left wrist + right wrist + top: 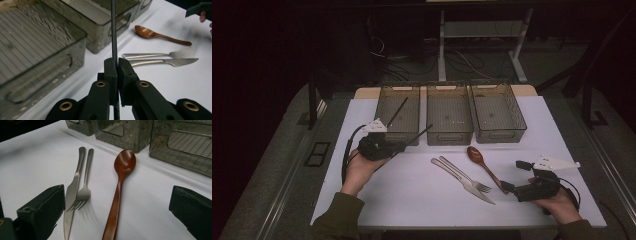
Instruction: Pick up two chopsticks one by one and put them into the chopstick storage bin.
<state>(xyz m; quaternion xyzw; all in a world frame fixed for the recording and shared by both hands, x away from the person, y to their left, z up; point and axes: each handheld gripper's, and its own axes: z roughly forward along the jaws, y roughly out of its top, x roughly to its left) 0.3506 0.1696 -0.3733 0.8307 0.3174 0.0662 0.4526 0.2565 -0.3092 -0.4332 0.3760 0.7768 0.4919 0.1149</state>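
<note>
Chopstick (114,37): a thin dark stick pinched between the closed jaws of the left gripper (117,65), rising past their tips toward the left bin (398,114), where another stick (397,112) leans. To do this well, I would carry it over the rim, tilt the tip down inside, then release. The right gripper (117,202) rests with jaws wide around the wooden spoon (120,182), beside the fork (84,187) and knife (73,187).

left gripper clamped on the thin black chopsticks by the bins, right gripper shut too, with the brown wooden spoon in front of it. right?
Not quite: the right gripper is open, not shut. The right gripper view shows its black jaws standing wide apart, with the brown wooden spoon on the white table between them, untouched. The left gripper is indeed clamped on the thin black chopsticks.
</note>
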